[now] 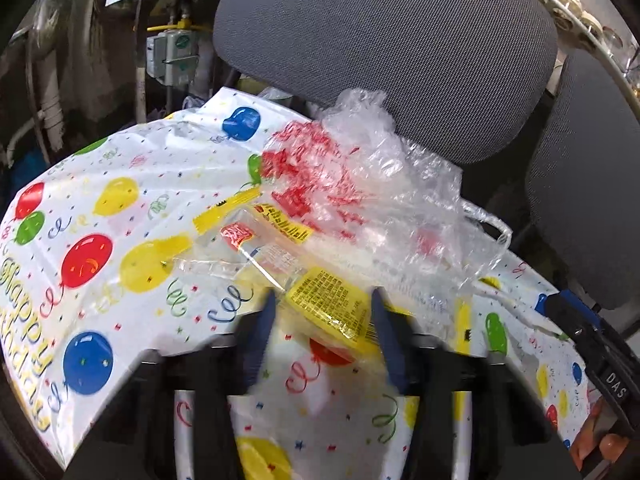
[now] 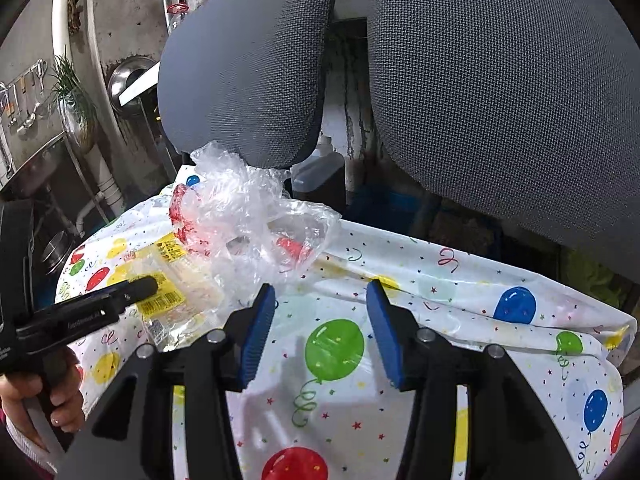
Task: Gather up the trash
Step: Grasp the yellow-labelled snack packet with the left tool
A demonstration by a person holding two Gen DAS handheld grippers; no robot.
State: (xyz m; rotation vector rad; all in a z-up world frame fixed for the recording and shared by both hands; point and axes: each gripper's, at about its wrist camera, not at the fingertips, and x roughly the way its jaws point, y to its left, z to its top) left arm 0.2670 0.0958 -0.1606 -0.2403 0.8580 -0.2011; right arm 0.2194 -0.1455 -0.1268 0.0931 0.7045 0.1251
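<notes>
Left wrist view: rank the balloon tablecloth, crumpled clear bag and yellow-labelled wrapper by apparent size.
1. Balloon tablecloth, largest.
2. Crumpled clear bag.
3. Yellow-labelled wrapper, smallest, though it sits nearest the camera, between the open fingers of the left gripper.

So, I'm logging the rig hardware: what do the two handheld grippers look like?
Both the left gripper and right gripper have black frames and blue ribbed finger pads. The right's joints have silver pivot bolts. The left gripper's body carries small white lettering. No cables visible.
</notes>
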